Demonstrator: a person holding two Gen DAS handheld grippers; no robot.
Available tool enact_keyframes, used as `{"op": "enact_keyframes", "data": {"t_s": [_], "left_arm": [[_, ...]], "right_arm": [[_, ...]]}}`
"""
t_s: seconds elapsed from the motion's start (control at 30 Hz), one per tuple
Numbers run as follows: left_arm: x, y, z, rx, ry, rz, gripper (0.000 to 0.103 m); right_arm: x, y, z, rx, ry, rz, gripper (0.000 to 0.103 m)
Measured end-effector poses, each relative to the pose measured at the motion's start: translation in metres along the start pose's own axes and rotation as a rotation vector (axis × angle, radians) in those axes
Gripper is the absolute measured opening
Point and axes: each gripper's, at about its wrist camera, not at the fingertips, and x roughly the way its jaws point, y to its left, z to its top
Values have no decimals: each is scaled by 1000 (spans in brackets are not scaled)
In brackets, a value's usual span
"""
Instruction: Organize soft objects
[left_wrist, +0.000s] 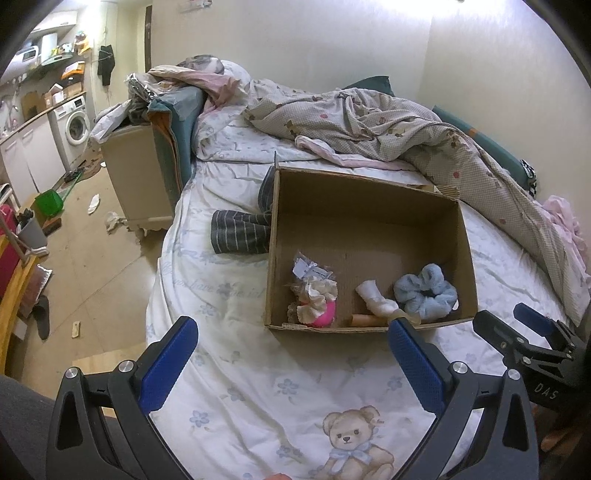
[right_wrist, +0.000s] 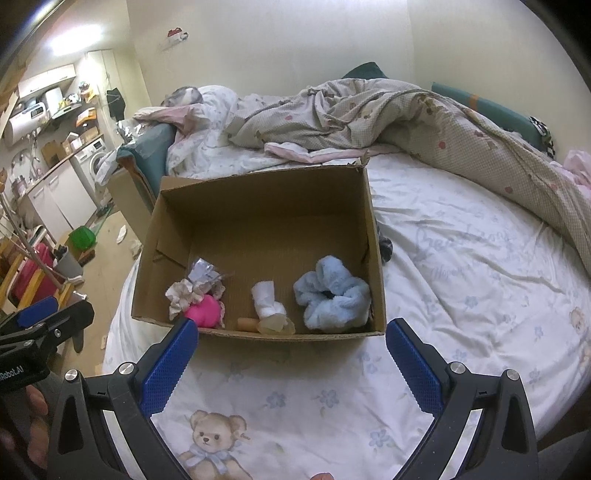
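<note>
Left wrist view, striped cloth (left_wrist: 240, 230): lying on the bed sheet (left_wrist: 258, 387), touching the cardboard box (left_wrist: 467, 258) on its left outside wall; likely light, floppy, so pinching a bunched fold looks best.
Box contents: blue scrunchie (right_wrist: 332, 295), white roll (right_wrist: 267, 301), pink item (right_wrist: 203, 312) sitting along the near wall.
Left gripper (left_wrist: 291, 354): hovering wide apart, carrying nothing.
Right gripper (right_wrist: 291, 354): hovering wide apart, carrying nothing.

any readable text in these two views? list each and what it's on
"DAS": on the black body of the right gripper, seen in the left wrist view.
"Robot.AI", start cut off: on the left gripper, right wrist view.
Script printed on the bedsheet: too faint to read.
Tag on the plastic bag in the box: too small.
</note>
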Motion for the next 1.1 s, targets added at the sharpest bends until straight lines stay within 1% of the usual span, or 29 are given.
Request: {"op": "enact_keyframes", "data": {"t_s": [0.2,1.1], "left_arm": [[0,-2,0,-1,2,-3,103],[-2,-4,-1,-3,1,0,103]], "right_arm": [[2,-2,-1,3,12,1,103],[1,-3,-1,4,7,4,103]]}}
